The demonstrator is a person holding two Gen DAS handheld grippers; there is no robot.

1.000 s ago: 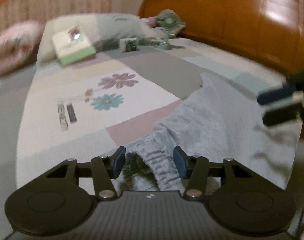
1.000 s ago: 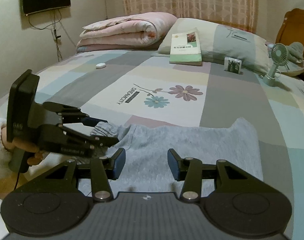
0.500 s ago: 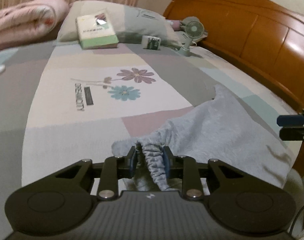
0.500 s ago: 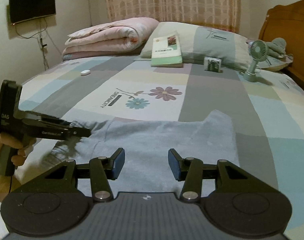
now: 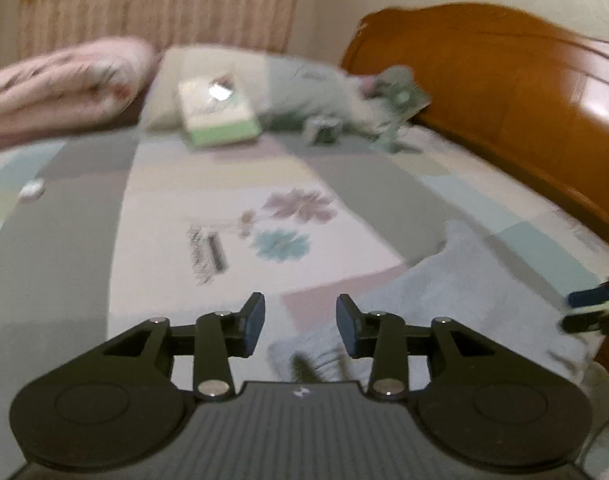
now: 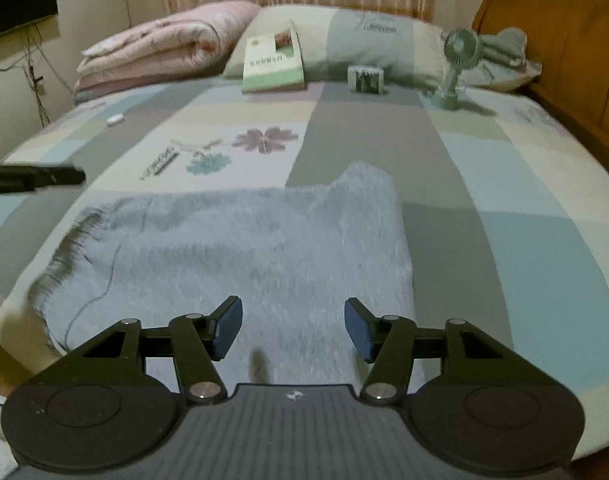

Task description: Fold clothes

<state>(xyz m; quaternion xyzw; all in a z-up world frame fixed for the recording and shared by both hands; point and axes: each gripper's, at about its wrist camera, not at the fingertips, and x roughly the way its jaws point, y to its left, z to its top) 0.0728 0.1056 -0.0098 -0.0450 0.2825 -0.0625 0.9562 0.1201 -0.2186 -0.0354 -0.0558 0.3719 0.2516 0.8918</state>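
Right wrist view: right gripper (image 6: 291,326) hovers over grey garment (image 6: 240,248), jaws opening.

Far beyond fingers: green book (image 6: 273,60) against pillow (image 6: 364,44), pink quilt (image 6: 164,48) left, small fan (image 6: 456,60) right, wooden headboard (image 6: 564,40) far right.

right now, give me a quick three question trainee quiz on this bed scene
1. True or false: the left gripper is clamped on the grey garment.
2. What leans on the pillow? A) book B) mug C) shoe
3. Fill in: the small fan stands nearest the wooden ____.

Key: 1 false, its jaws are opening with no cloth between them. 2 A, the book. 3 headboard.
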